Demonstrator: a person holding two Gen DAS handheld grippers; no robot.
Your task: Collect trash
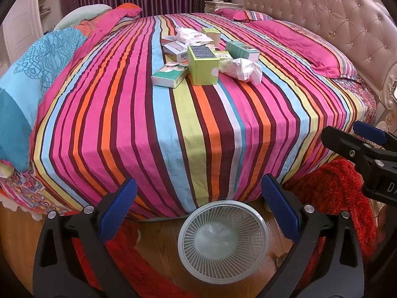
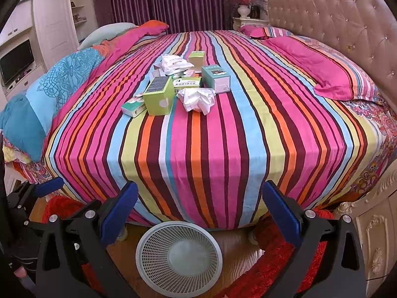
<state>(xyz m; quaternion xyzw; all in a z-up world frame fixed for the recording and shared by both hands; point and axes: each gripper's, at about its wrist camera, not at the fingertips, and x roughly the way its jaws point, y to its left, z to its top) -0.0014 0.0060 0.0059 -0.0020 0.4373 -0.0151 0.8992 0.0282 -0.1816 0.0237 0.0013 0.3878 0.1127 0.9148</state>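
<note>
The trash sits in one loose cluster near the middle of the striped bedspread, toward the far half of the bed. Nearest the foot edge is a lime-green carton, standing upright with its dark printed panel on top. Against its left side lies a flat teal-and-white box, long axis running roughly across the stripes. Just right of the carton is a crumpled white paper wad, touching or nearly touching it. Behind these stands a pale teal box, upright, and further back a small olive-green box. A crumpled white wrapper with print lies at the back left of the pile, over some flat white cartons whose details are too small to read.

On the wooden floor at the foot of the bed stands a white mesh wastebasket, mouth up, nothing visible inside. A red shaggy rug lies beside it.

The left gripper hangs over the basket, jaws spread wide, holding nothing. The right gripper is likewise released and bare, level with it.

A tufted headboard and pink pillows are at right.
</note>
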